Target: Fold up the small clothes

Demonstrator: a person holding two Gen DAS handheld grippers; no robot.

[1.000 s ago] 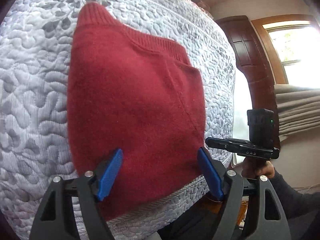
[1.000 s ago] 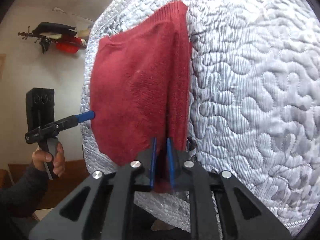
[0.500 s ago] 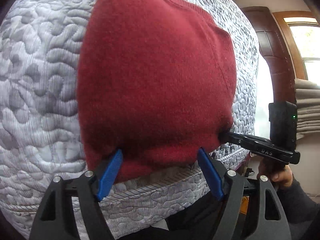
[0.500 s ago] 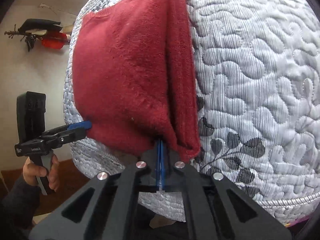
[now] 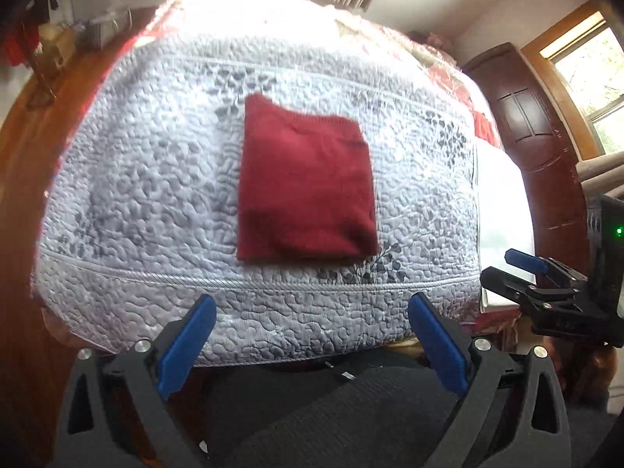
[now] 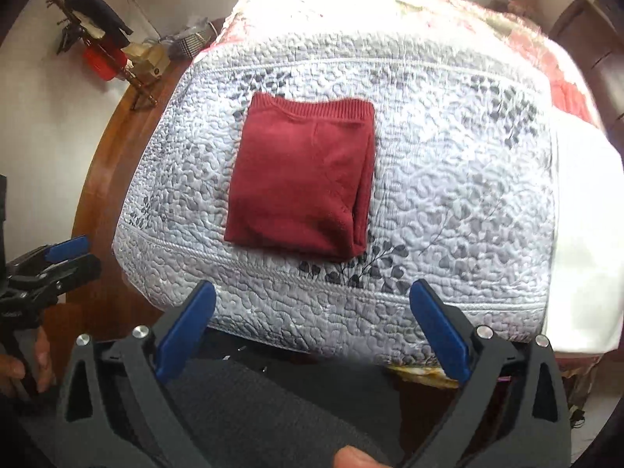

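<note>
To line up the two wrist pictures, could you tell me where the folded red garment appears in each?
Left wrist: red garment at centre, slightly left.
Right wrist: centre-left, folded layers showing at its right edge.
Shared landmark: the leaf sprig print below its near right corner.

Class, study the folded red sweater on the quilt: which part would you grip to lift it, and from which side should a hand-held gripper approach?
Probably the near right corner of the red sweater, approached from the quilt's front edge. In the right wrist view the folded layers show stacked along that right side, so pinching there would likely catch them all. The far edge is ribbed trim, farther from both open grippers.
</note>
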